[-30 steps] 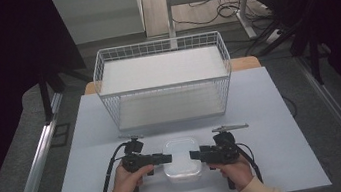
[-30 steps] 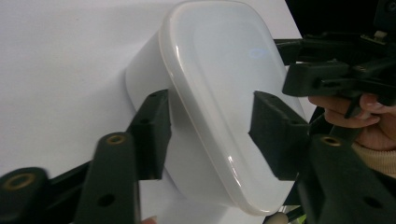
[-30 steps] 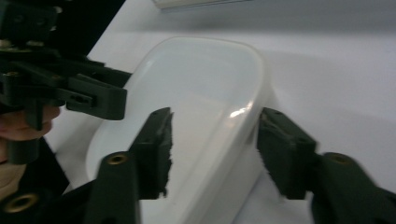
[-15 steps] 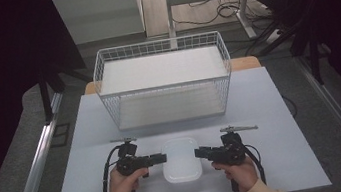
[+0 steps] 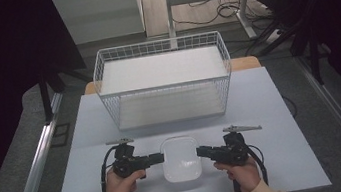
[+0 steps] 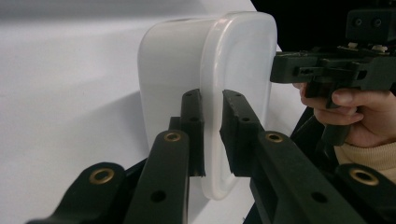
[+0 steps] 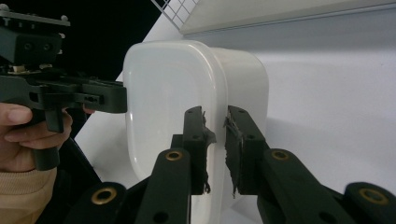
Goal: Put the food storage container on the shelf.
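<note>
Near the front edge of the counter (image 5: 270, 102), midway between the two hands, sits a white plastic container (image 5: 181, 158), a rounded-rectangular tub that is open at the top and appears empty. Left hand-held gripper (image 5: 155, 158): jaws have just been closing and now pinch the tub's left rim, one pad inside the wall and one outside, as the left gripper view confirms (image 6: 212, 135). Right hand-held gripper (image 5: 202, 151): jaws have likewise just been closing, and they clamp the opposite rim, the wall standing between the frayed pads (image 7: 217, 140). Both grasps therefore appear established; whether the tub has left the counter cannot be told, though it seems to rest on or barely above the surface. Judged from this arrangement, the gripping step is complete and the carrying step remains. Beyond the tub, toward the far side of the counter, stands a white wire basket (image 5: 164, 84) with a pale liner on its floor; it holds nothing else and is well apart from the tub. A likely destination is this basket, in which case a two-handed lift and forward transfer are still to be done.
</note>
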A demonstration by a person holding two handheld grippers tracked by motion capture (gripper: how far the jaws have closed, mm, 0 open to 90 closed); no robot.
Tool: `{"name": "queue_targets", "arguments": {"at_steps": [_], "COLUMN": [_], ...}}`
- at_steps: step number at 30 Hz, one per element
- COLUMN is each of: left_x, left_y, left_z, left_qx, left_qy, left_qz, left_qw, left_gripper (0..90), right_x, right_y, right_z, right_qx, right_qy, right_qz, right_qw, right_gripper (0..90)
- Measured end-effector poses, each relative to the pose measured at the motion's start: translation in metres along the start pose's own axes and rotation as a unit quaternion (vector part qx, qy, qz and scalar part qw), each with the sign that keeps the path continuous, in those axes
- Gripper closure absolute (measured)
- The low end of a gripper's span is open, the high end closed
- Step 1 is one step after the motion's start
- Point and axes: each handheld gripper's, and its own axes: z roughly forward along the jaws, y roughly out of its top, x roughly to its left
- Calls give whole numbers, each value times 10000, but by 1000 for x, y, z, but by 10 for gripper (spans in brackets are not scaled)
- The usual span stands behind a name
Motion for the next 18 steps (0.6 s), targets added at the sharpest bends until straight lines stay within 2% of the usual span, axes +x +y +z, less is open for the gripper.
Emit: {"name": "queue_targets", "arguments": {"at_steps": [4, 18], "left_x": [-2, -11], "left_y": [0, 6], "left_z": [-1, -12], "left_qx": [-33, -206], "left_qy": [58, 93], "left_qz": [116, 325], "left_qw": [9999, 9992], "left_gripper": [799, 800], "right_x": [1, 10], "right_y": [0, 7], "right_z": [0, -4], "right_qx": [-7, -149], "right_qy": [0, 21], "right_qz": [-55, -362], "right_qw": [10000, 9992], "right_gripper": [787, 787]}}
